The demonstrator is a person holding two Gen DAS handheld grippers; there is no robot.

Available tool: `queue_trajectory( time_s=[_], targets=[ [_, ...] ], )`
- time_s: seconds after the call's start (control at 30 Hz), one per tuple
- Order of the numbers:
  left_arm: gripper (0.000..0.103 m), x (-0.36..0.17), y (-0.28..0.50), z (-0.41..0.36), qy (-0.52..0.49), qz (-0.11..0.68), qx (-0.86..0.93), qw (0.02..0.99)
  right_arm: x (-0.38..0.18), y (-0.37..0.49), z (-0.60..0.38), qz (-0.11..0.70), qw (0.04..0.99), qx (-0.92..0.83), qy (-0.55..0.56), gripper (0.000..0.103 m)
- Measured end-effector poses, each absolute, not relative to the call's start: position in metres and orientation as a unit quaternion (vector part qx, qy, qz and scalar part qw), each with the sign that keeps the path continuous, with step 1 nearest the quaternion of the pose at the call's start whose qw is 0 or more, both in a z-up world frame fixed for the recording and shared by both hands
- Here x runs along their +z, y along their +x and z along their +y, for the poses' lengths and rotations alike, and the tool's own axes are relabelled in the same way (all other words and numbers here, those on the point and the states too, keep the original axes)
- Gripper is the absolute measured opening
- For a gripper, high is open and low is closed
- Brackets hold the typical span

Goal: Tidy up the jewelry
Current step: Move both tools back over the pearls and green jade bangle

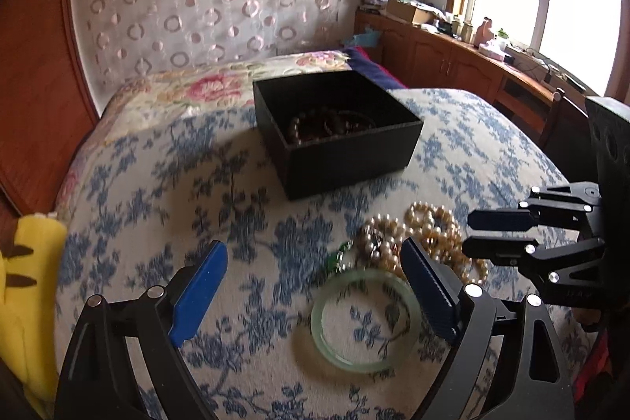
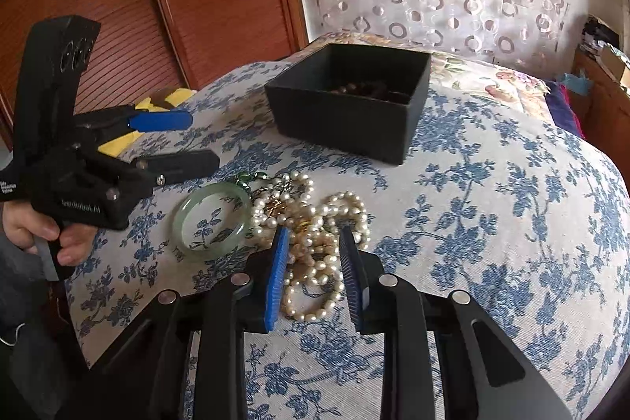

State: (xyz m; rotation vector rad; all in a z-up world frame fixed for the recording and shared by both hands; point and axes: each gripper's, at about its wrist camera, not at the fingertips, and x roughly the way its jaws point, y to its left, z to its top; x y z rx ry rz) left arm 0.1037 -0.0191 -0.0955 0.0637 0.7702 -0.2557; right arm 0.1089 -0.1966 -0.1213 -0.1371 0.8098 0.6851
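Left wrist view: left gripper (image 1: pixel 315 286) is seen wide open, nothing held; no contact can be made out. Jade bangle (image 1: pixel 364 321) lies flat on the floral bedspread (image 1: pixel 157 191), between the 2 fingers but offset toward the right-hand finger, which overlaps its rim. It is judged rigid, smooth, slippery and breakable if dropped; it is best taken across the ring wall at 1 side, not across the full ring. Black box (image 1: pixel 346 148) sits farther back with dark bead bracelets (image 1: pixel 315 124) already inside. Right wrist view: right gripper (image 2: pixel 313 243) is seen partly open, nothing clamped. Pearl strands (image 2: pixel 315 235) lie in a tangled heap just beside the bangle, with part of the heap between the 2 pads; whether the pads touch it cannot be told. Pearls are judged light, limp and prone to snag or trail, so a bunched section near the heap's middle is best pinched. A small green piece (image 2: pixel 244 179) lies at the far edge of the heap, too blurred to identify.
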Motion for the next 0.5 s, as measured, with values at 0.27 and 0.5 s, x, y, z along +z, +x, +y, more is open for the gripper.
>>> queue_trajectory(
  time_s=[0.27, 0.5],
  targets=[
    [0.086, -0.101, 0.097, -0.019, 0.020, 0.379, -0.129, 0.916, -0.127, 0.106, -0.187, 0.394, 0.856, 0.323, -0.089, 0.005],
    [0.086, -0.102, 0.097, -0.024, 0.022, 0.380, -0.135, 0.915, -0.122, 0.101, -0.202, 0.381, 0.865, 0.317, -0.080, 0.005]
  ],
)
